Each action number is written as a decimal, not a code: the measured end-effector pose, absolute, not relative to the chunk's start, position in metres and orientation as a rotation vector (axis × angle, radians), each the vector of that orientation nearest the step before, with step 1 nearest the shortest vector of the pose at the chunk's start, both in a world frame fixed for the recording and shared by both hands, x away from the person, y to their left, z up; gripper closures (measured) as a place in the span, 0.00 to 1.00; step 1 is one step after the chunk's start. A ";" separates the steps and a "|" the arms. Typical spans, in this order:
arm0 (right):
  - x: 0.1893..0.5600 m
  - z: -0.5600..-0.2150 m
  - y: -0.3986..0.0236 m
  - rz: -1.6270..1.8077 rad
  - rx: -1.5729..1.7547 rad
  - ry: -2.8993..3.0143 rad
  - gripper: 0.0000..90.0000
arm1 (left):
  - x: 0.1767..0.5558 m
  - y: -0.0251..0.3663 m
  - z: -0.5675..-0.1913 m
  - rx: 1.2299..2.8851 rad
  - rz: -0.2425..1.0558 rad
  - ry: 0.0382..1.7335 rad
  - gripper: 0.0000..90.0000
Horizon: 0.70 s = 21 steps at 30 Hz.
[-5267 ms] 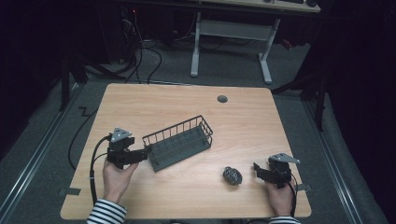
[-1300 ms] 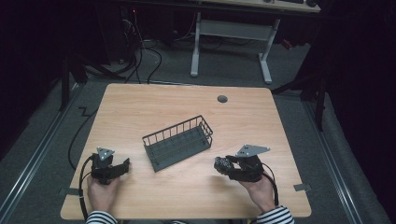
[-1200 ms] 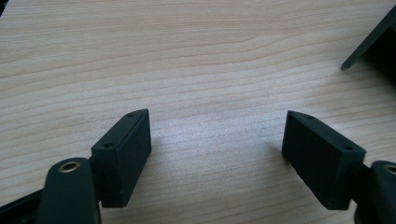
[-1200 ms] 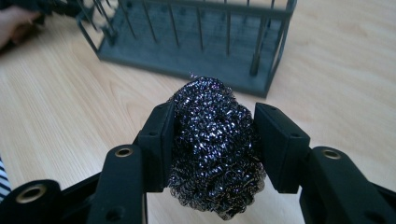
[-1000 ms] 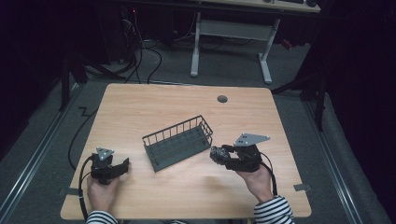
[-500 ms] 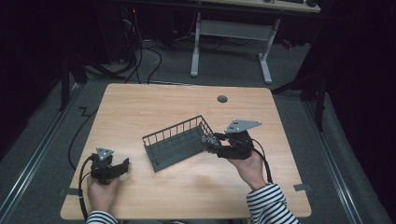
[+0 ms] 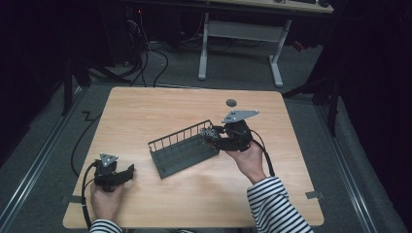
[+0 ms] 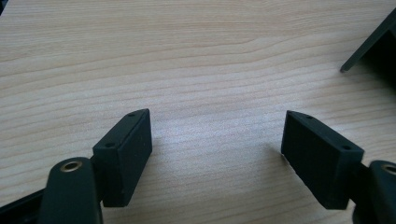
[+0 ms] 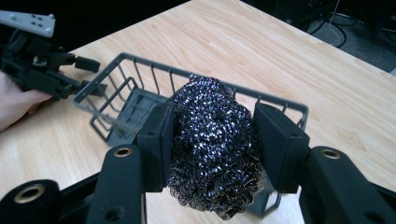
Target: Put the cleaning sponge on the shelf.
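Note:
A dark steel-wool scourer sits squeezed between the pads of my right gripper, which is shut on it. In the high view that gripper holds the scourer at the right end of the grey wire basket, just above its rim. The basket lies aslant in the middle of the table. My left gripper rests near the table's front left corner, left of the basket. Its jaws stand open over bare wood with nothing between them.
A small dark round grommet is set in the tabletop at the back. The wooden table has bare room behind and in front of the basket. A cable trails off the left edge. A white desk frame stands on the floor beyond.
My right gripper has carried the scourer up and leftward from the front right of the table to the basket's right end. The left gripper has stayed where it was.

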State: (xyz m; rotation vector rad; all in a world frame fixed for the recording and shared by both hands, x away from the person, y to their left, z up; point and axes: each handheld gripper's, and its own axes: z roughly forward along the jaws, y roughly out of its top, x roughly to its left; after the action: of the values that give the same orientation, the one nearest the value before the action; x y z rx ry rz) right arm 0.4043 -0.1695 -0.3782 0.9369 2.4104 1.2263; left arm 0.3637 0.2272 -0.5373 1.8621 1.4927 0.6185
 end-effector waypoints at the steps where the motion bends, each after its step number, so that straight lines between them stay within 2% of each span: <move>1: 0.407 -0.378 -0.167 1.226 0.939 2.412 0.56 | 0.364 0.227 -0.537 1.862 0.617 1.492 0.28; 21: 0.449 -0.405 -0.132 1.123 1.010 2.480 0.55 | 0.364 0.228 -0.537 1.858 0.612 1.493 0.28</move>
State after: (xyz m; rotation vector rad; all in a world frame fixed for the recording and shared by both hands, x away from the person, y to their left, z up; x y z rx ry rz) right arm 0.4486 -0.1323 -0.4049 1.0104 2.4799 1.1227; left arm 0.3637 0.2280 -0.5372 1.8582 1.4931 0.6120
